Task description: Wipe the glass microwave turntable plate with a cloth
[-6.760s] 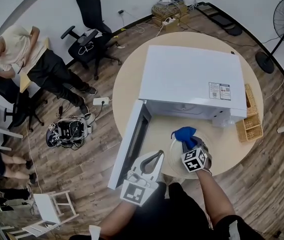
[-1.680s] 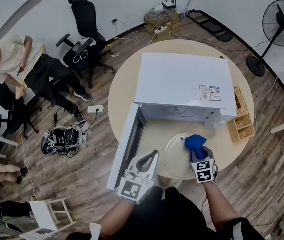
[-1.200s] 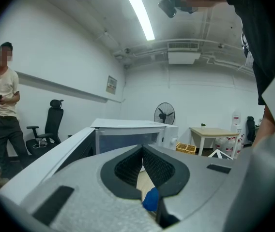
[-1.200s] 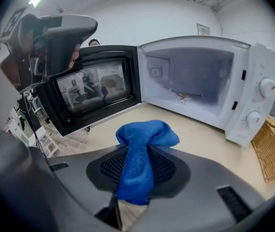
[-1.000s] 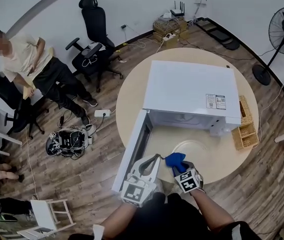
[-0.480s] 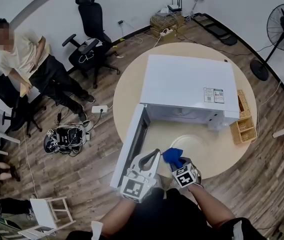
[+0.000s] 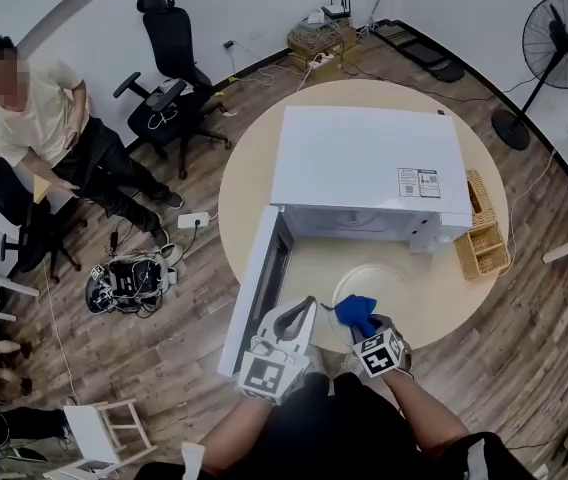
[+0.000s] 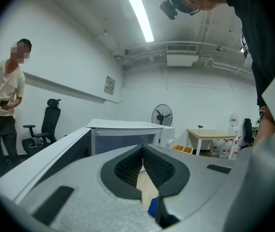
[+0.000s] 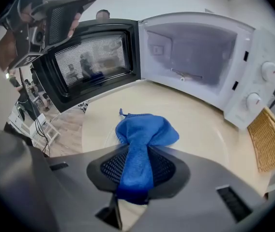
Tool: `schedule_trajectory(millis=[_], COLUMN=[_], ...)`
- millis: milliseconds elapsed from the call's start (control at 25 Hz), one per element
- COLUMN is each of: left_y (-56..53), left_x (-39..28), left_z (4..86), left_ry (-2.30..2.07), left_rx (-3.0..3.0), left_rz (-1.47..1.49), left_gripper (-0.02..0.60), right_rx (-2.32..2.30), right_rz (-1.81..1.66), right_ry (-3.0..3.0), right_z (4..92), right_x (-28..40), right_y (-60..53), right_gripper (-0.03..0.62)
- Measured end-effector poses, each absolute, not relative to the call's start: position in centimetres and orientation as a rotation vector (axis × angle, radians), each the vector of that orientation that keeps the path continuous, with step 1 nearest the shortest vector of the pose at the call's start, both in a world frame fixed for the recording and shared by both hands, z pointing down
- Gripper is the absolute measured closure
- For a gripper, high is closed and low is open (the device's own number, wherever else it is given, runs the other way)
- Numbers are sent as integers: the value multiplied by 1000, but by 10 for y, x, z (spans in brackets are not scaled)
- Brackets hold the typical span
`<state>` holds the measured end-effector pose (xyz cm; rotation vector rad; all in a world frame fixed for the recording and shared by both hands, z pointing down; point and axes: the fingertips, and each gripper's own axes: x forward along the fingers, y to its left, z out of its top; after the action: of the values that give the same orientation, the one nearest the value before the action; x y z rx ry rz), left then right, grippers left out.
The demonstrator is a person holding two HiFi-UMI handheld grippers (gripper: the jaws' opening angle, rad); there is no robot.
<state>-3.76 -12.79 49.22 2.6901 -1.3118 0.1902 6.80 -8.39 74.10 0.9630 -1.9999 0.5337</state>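
Note:
The glass turntable plate (image 7: pixel 389 286) lies flat on the round table (image 7: pixel 254 168) in front of the open white microwave (image 7: pixel 364 163). My right gripper (image 7: pixel 361 320) is shut on a blue cloth (image 7: pixel 356 309), which rests bunched on the plate's near left part. In the right gripper view the blue cloth (image 9: pixel 145 132) runs out from between the jaws of the right gripper (image 9: pixel 140 157) onto the plate (image 9: pixel 203 134). My left gripper (image 7: pixel 302 313) hangs shut and empty beside the microwave door (image 7: pixel 259 288). The left gripper (image 8: pixel 142 153) points toward the microwave (image 8: pixel 128 134).
A wicker basket (image 7: pixel 482 240) stands on the table right of the microwave. The open door (image 9: pixel 89 62) juts out on the left. A person (image 7: pixel 39 118), office chairs (image 7: pixel 164 78) and a floor fan (image 7: pixel 559 43) stand around the table.
The right gripper has carried the cloth from the plate's right side across to its near left part. The left gripper stays shut in the same place.

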Motion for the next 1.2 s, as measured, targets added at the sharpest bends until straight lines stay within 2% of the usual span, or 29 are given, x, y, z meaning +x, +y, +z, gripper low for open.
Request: schedule_trajectory(millis=[800,1200], left_y=[-129,-123], left_x=[-10,-14], left_z=[497,503], left_ry=[-1230,-1214], left_rx=[2710,2746], left_rz=[187,222], left_gripper=[575,575], right_rx=[1295,1336], right_rz=[572,564], right_ry=[-1851,-1823], right_z=[745,745], right_x=[188,209], right_y=[-89,-96], right_gripper=[490,490])
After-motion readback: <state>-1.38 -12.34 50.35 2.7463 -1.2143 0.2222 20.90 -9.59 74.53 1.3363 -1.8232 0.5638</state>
